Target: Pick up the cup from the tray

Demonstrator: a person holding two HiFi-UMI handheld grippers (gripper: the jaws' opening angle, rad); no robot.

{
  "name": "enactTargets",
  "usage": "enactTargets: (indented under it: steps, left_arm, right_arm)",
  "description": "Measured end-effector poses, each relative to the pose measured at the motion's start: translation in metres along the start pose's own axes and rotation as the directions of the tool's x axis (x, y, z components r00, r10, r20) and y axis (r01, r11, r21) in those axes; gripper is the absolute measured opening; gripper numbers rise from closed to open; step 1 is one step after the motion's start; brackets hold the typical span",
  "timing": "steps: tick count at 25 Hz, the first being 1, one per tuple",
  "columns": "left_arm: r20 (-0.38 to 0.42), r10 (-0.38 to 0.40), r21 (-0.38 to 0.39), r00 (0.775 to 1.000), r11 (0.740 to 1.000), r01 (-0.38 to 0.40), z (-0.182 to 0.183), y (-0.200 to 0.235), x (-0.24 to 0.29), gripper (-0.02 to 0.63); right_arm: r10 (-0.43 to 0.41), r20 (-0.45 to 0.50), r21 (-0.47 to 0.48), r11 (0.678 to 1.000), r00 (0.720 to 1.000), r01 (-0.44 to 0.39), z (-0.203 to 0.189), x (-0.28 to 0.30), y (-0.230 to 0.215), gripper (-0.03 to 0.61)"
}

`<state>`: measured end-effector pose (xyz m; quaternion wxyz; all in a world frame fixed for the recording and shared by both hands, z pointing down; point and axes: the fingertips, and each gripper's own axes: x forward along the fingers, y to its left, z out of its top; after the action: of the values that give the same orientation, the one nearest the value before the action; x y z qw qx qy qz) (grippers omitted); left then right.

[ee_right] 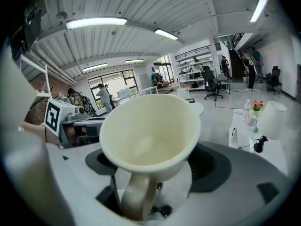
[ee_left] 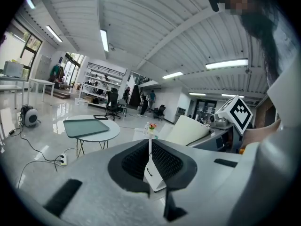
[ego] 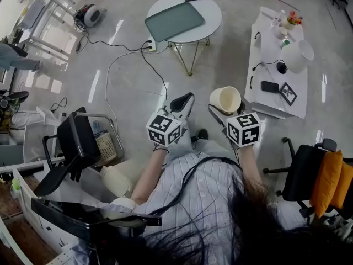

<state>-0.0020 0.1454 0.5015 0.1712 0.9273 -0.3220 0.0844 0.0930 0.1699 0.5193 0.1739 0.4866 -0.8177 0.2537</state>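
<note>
The pick-up looks done: the cup (ego: 225, 99) is no longer on the green tray (ego: 174, 21). It hangs in the air well apart from the round table (ego: 212, 15) that carries the tray, on the person's side of it. The right tongs (ego: 227, 112) are closed on the cup, with its handle running down between the two jaws. That is probably the surest hold on a body that flares too wide to clamp. The left tongs (ego: 183, 101) are pressed together on nothing, also well short of the round table, and seem simply parked out of the way. The cup is plain cream, matte, wide at the mouth and narrowing toward the base. It has one thick loop handle and is empty inside, with its mouth tipped up toward the person.
</note>
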Motion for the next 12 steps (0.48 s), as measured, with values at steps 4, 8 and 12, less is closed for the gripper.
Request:
enactTargets:
  steps: [4, 8, 12]
  left_arm:
    - [0.004, 0.012, 0.007, 1.0, 1.0, -0.012, -0.005, -0.01, -0.006, 0.014]
    - [0.001, 0.026, 0.001, 1.0, 1.0, -0.026, -0.012, -0.014, -0.013, 0.014]
    - [-0.002, 0.037, -0.011, 0.999, 0.999, -0.037, -0.018, -0.017, -0.018, 0.014]
  right_arm:
    - [0.014, -0.003, -0.002, 1.0, 1.0, -0.014, -0.014, -0.01, 0.005, 0.405]
    - [0.019, 0.0, -0.003, 1.0, 1.0, -0.019, -0.02, -0.017, 0.011, 0.405]
    - [0.029, -0.01, -0.014, 0.999, 1.0, -0.029, -0.024, -0.021, 0.013, 0.405]
